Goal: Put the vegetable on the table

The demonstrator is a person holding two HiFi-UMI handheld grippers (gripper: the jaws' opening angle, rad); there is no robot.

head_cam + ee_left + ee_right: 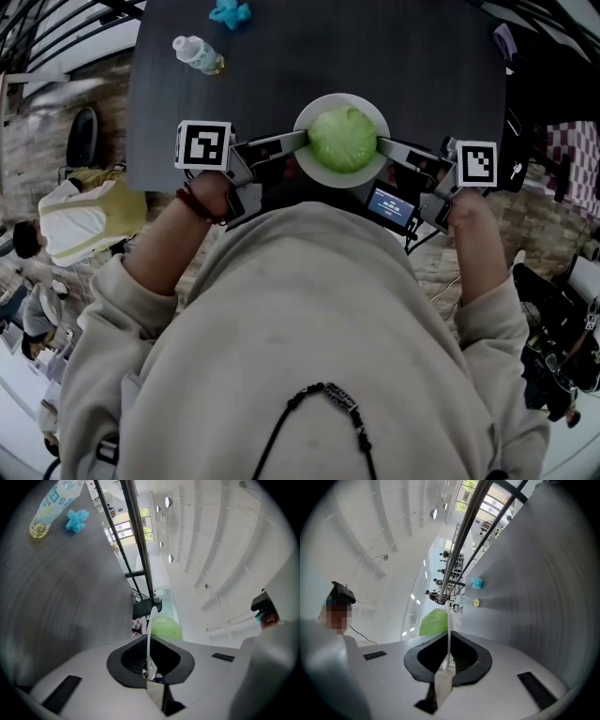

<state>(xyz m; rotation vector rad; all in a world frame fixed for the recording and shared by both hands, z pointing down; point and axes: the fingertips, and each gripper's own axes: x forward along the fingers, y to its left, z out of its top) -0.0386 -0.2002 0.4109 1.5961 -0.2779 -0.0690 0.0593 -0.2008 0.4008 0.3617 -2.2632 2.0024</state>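
Dark table (375,47), cabbage (342,139) on plate (317,110) between left hand-held gripper (302,141), right hand-held gripper (382,144)

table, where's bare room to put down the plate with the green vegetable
The dark table is bare across its middle and right, from the plate out to the far edge. Only the far left part is taken, by a bottle and a crumpled blue thing.

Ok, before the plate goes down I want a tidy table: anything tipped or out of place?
The plastic bottle lies on its side on the table, near a crumpled blue thing. The cabbage sits centred on its plate.
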